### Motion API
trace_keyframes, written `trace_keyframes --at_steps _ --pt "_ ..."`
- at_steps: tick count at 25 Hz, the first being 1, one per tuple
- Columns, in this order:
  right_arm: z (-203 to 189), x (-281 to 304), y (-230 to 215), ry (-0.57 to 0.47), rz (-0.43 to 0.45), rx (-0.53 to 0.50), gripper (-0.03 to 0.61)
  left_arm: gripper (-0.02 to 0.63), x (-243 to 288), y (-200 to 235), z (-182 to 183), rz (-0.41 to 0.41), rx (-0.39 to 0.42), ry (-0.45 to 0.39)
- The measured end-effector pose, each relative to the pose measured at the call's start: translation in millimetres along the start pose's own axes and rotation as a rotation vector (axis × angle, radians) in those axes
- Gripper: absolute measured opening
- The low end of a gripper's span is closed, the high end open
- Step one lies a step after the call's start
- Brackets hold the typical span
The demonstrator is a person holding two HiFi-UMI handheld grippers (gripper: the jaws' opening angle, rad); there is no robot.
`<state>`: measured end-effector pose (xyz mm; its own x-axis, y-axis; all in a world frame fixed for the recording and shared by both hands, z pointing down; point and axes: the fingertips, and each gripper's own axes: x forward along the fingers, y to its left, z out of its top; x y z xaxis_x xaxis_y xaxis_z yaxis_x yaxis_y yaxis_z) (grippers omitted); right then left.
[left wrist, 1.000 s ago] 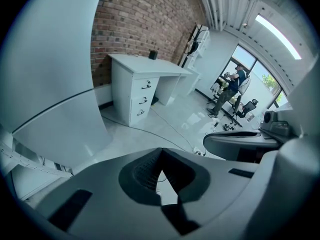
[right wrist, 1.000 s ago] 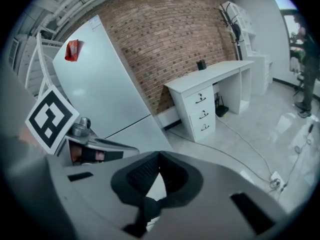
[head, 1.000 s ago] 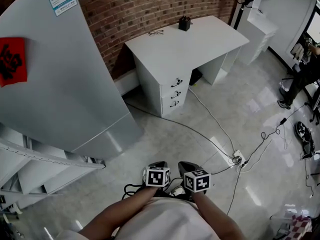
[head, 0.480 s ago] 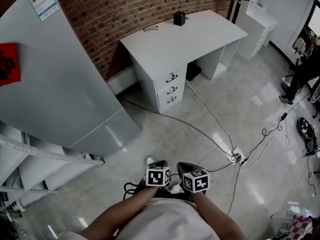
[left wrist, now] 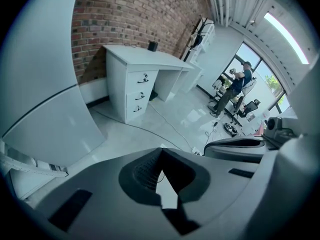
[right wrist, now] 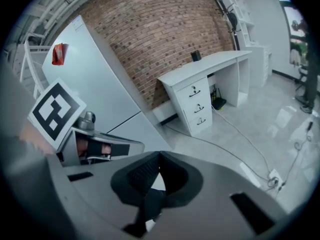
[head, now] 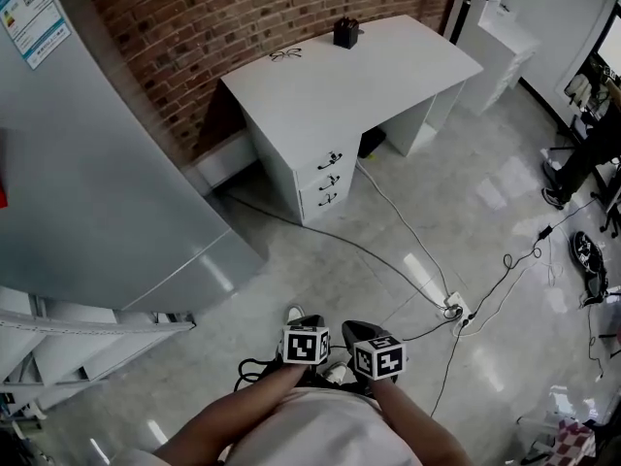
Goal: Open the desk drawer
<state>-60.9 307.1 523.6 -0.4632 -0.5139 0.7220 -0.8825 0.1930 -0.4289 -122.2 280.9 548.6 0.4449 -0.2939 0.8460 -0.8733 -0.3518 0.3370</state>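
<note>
I note open floor (head: 320,260) between me and the desk (head: 340,76), upper centre; left gripper (head: 309,318) and right gripper (head: 362,326) both clenched, empty.

bright daylight, glare on glossy floor (head: 505,197), fisheye-warped dark corners, sharp focus

White desk (head: 388,71) against brick wall (head: 213,17). Carries a black holder (head: 344,33) near the back edge and glasses (head: 284,54) well to its left. Glossy floor (head: 291,260) below. Bears a pale cable (head: 403,223) running from the desk to a power strip (head: 456,311), with dark cords (head: 514,265) trailing beyond.
</note>
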Motion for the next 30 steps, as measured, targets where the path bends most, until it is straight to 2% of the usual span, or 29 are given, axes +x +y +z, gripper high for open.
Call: trace_keyframes --at_steps 8,14,17,21,26,30 --pt "60 53 9 0.041 0.008 -0.020 0.015 0.006 22 41 62 -0.030 -0.021 0.019" --pt "94 94 14 0.074 -0.011 -0.038 0.015 0.006 36 79 95 -0.058 -0.040 0.043" --pt "118 106 17 0.052 -0.030 -0.028 0.015 0.006 40 94 111 -0.075 -0.039 0.044" --pt "158 112 24 0.003 -0.043 -0.080 0.015 0.006 47 114 138 -0.066 -0.037 0.038" --pt "188 107 11 -0.046 -0.074 -0.102 0.015 0.006 58 104 149 -0.085 -0.034 0.039" --pt "188 107 -11 -0.039 -0.075 -0.068 0.015 0.006 65 93 150 -0.076 -0.018 0.057"
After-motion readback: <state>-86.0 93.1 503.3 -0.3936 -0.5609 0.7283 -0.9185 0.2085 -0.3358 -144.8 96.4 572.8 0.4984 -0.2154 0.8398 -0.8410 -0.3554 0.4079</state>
